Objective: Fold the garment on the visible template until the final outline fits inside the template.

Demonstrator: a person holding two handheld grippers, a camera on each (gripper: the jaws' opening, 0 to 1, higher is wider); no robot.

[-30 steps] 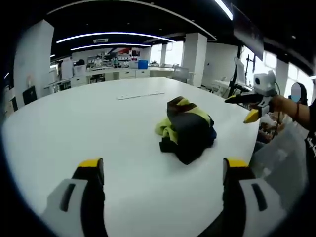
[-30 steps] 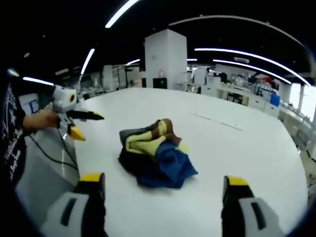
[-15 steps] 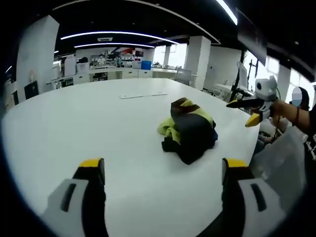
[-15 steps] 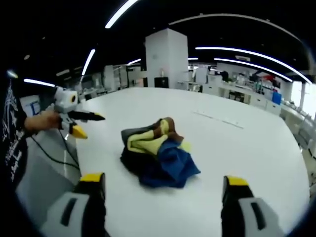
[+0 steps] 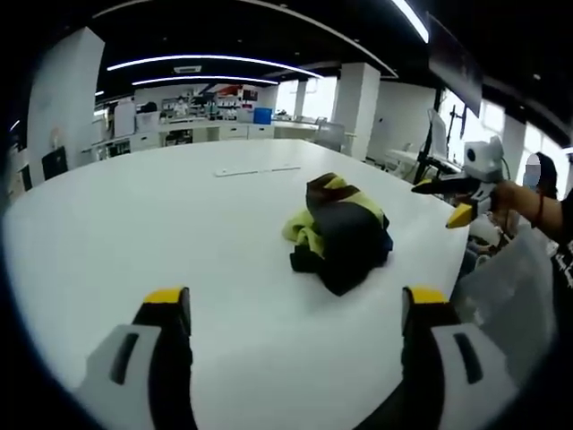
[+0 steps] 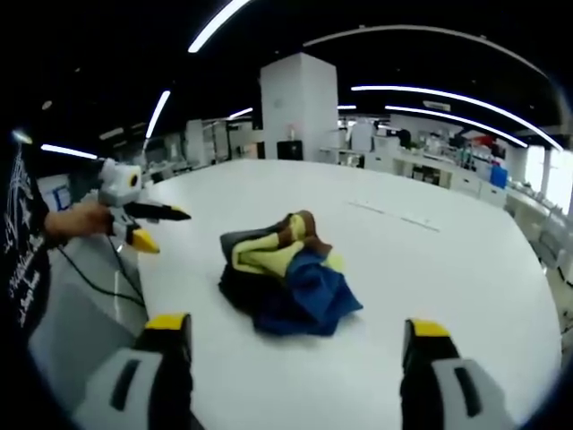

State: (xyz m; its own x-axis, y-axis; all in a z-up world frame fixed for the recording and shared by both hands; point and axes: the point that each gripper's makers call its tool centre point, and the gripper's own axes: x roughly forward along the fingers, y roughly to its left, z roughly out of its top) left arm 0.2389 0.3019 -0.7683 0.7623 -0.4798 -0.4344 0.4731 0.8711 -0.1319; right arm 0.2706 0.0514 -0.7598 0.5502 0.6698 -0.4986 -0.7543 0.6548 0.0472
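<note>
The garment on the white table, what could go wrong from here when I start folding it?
The garment is a crumpled heap of dark, yellow and blue layers, so a grab may pinch several layers at once and tangle it further. It lies near the table edge on the person's side; dragging it that way might pull it off. Both grippers, left and right, are open and apart from it, and no template outline can be made out, so placement is uncertain.

We see a wide white table [image 5: 134, 224] in an open office. Long curved ceiling lights [image 5: 206, 63] glow above a square white pillar [image 6: 300, 107].
</note>
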